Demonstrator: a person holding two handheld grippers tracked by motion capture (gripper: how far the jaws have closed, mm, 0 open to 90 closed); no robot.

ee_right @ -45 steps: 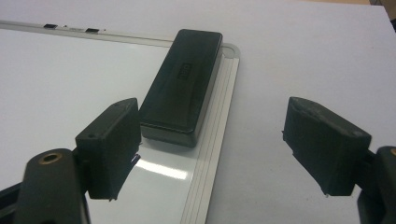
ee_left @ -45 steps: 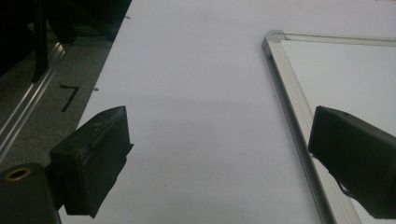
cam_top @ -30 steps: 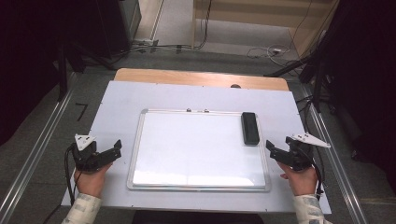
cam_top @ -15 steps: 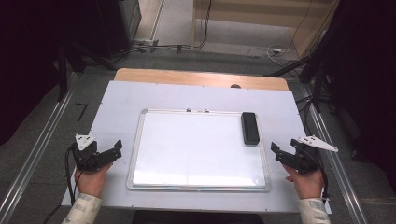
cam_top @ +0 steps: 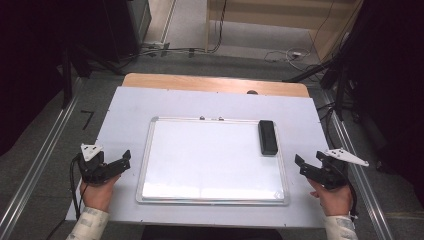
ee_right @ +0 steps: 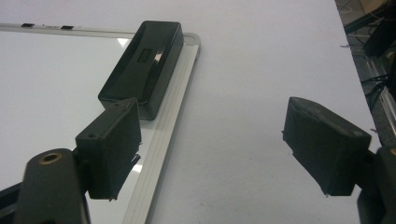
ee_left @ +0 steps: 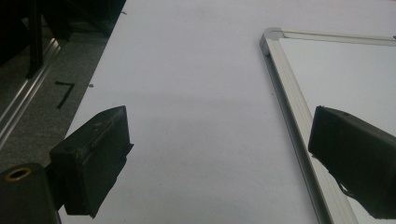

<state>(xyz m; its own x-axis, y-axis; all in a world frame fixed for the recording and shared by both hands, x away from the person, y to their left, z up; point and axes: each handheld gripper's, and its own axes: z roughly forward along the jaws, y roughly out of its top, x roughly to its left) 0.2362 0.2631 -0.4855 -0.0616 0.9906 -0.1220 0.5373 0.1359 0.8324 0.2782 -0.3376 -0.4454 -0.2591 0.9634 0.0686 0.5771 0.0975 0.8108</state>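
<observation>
A white whiteboard (cam_top: 210,157) with a silver frame lies flat in the middle of the white table (cam_top: 210,102). A black eraser (cam_top: 267,136) rests on the board's far right corner, seen too in the right gripper view as a glossy black eraser (ee_right: 142,65). My left gripper (cam_top: 119,161) hovers just left of the board, open and holding nothing; the left gripper view shows the board's frame (ee_left: 289,107) between its jaws. My right gripper (cam_top: 306,165) sits right of the board, open and holding nothing, with the eraser ahead of its left jaw.
A wooden strip (cam_top: 215,84) runs along the table's far edge. Metal rails (cam_top: 37,160) flank both sides of the table on the grey floor. Cables (cam_top: 290,52) lie on the floor beyond. Dark stands and equipment rise at the far left and right.
My right gripper has drifted slightly outward to the right and toward the near edge. The left gripper, the board and the eraser have stayed put.
</observation>
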